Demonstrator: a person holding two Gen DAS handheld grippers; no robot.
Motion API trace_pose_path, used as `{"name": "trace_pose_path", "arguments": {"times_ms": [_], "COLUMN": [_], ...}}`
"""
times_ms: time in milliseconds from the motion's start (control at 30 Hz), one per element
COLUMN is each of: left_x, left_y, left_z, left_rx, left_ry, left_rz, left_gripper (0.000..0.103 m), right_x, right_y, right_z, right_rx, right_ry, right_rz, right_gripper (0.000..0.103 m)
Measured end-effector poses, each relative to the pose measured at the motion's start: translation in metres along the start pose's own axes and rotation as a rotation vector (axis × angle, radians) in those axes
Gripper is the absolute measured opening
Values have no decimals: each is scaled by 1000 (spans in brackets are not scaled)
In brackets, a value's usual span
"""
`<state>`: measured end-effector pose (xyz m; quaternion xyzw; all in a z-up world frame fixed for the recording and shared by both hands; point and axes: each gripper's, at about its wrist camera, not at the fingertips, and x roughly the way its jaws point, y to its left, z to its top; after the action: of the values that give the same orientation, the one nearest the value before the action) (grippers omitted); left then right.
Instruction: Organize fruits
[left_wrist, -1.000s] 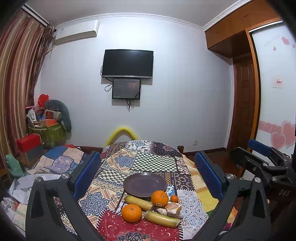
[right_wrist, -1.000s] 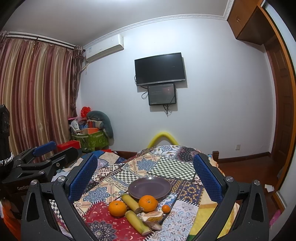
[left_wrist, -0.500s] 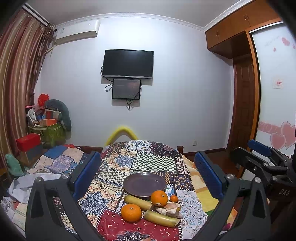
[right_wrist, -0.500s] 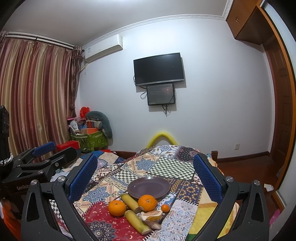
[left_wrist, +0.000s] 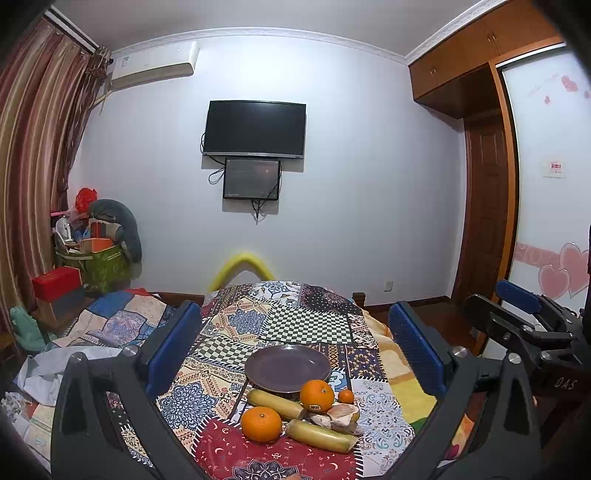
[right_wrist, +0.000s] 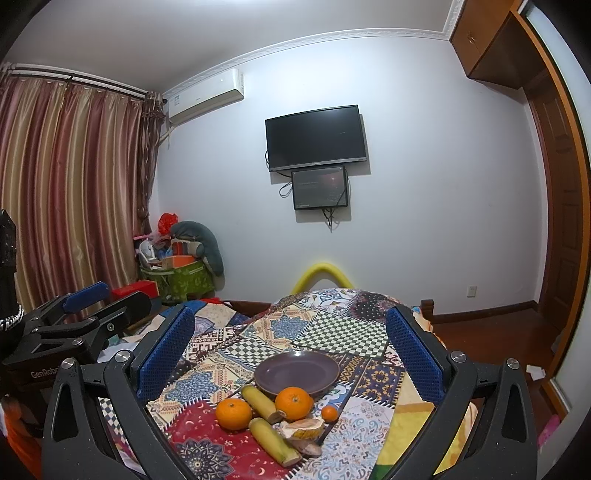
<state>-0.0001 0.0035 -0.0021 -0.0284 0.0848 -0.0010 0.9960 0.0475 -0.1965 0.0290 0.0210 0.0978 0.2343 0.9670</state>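
Note:
An empty purple plate sits on a patchwork-covered table. In front of it lie two oranges, a tiny orange, two yellow-green cane-like pieces and a brownish peel-like piece. They also show in the right wrist view: oranges, tiny orange, cane-like pieces, brownish piece. My left gripper is open and empty, held back above the fruit. My right gripper is open and empty too.
The table's right edge drops to a wooden floor. A bed with quilt and cloth lies left. A green bin of clutter stands in the corner. A yellow chair back rises behind the table.
The right gripper's view has shifted slightly; the fruit sits a bit lower and more left in it. The left view is almost unchanged. Both grippers stay open.

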Motion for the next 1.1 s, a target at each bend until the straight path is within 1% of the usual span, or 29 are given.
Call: {"name": "trace_pose_path", "arguments": {"times_ms": [567,800,967,1100], "left_x": [-1,5,19,37], "left_y": [-1,-3,2,11], "left_z": [-1,-5,-12,-19], "left_rx": [2,15,-1,-20], "left_ry": [-2,20,52,99], "left_rz": [-2,-5,7,27], "left_gripper": [103,103,103,103], "right_x": [4,7,19,37], "right_y": [-2,-3,-6,-13], "right_z": [-3,-4,-10,-21], "right_rx": [5,6,7,26], "right_ry": [8,19,57,133], "right_rz": [-1,-8,-26,-24], "right_gripper": [103,103,103,103]}}
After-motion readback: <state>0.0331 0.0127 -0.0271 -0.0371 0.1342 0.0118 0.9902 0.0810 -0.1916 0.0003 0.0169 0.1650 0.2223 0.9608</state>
